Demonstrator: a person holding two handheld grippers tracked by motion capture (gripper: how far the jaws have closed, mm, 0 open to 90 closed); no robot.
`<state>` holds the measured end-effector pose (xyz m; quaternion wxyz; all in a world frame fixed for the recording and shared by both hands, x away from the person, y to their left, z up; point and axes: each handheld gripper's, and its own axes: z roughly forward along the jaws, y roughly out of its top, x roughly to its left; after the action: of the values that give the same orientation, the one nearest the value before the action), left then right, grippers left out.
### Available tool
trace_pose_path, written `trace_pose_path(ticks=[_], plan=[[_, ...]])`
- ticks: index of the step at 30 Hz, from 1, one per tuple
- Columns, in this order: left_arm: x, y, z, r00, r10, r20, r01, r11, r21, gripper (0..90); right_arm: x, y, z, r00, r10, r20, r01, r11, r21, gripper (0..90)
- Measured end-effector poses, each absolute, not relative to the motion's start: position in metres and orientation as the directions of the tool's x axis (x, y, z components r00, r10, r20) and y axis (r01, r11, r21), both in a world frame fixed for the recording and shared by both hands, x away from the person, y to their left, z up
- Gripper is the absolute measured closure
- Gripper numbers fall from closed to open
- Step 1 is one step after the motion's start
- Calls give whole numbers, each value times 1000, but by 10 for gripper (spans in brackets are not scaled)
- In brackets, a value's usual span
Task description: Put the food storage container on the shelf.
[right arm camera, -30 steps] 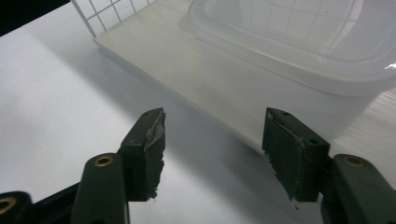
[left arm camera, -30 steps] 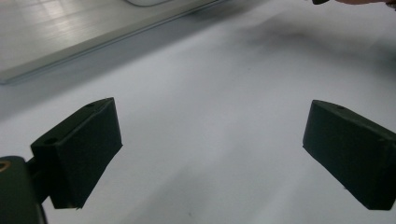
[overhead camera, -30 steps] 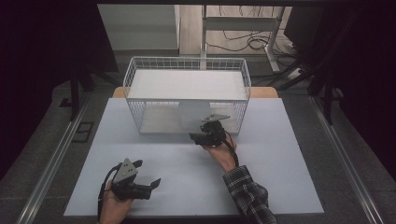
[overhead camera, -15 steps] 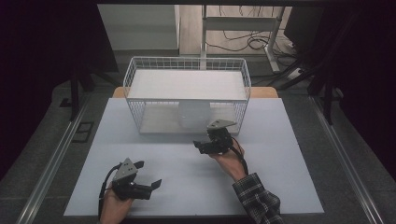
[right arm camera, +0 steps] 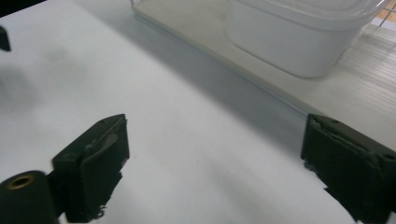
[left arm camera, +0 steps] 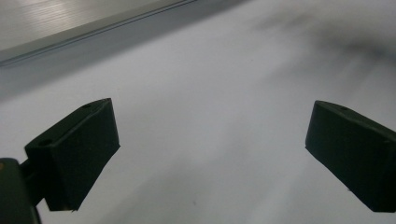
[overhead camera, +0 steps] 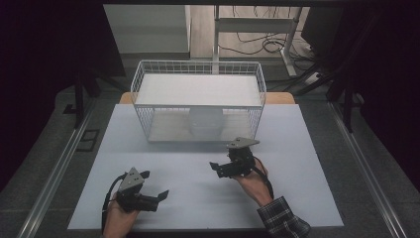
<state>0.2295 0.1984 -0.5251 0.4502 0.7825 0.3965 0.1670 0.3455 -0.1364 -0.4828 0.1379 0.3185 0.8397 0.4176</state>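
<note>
A white plastic tub (overhead camera: pixel 205 121) stands on the lower level of a white wire rack (overhead camera: pixel 198 65) at the back of the table. In the right gripper view the tub (right arm camera: pixel 299 42) is ahead and to the right. My right gripper (overhead camera: pixel 217 169) hovers in front of the rack, apart from it, pointing left. Its jaws have just been opening and stand wide in its own view (right arm camera: pixel 215 163), with only bare table between them. My left gripper (overhead camera: pixel 157 186) rests near the front left of the table, open (left arm camera: pixel 210 154) over the white surface and holding nothing.
The white table top (overhead camera: pixel 307 198) spreads around both hands. The rack's flat upper shelf (overhead camera: pixel 198 89) covers the tub from above. A metal rail (overhead camera: pixel 54 173) runs along the table's left side, and a desk frame with cables (overhead camera: pixel 257 29) stands behind.
My right gripper has drawn back from the rack toward the table's front, and its jaws have spread. The left gripper has stayed put.
</note>
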Motion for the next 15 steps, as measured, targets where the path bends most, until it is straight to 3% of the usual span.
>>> trace_pose_path(ticks=[15], plan=[[216, 208, -520, 606, 795, -22, 459, -327, 826, 23, 313, -169, -478, -752, 657, 50, 433, 435, 790, 28]])
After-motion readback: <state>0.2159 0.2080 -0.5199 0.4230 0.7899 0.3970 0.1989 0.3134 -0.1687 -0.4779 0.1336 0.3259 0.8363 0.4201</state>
